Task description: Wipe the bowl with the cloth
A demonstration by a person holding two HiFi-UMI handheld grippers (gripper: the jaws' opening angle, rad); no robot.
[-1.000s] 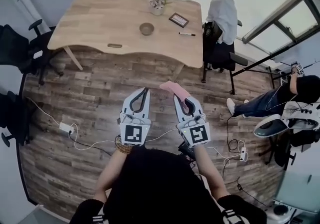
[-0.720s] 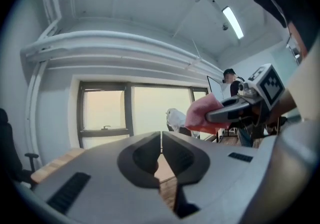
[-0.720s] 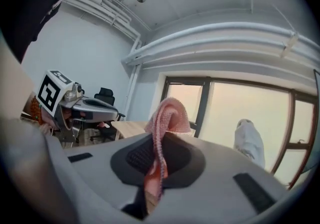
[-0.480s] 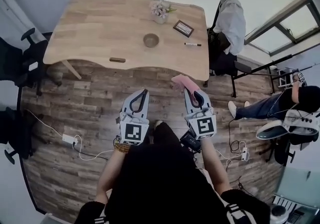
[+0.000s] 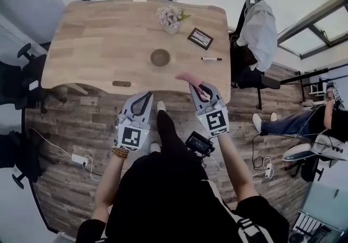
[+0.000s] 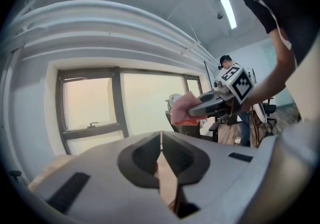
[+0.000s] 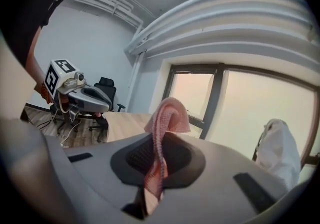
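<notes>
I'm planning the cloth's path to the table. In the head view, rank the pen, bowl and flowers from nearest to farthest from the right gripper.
1. pen, just beyond the right gripper holding the cloth, slightly right.
2. bowl, mid-table, to the left.
3. flowers, at the far side.

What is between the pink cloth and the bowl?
Just bare table: in the head view nothing lies between the cloth and the bowl. The pen sits off to one side.
</notes>
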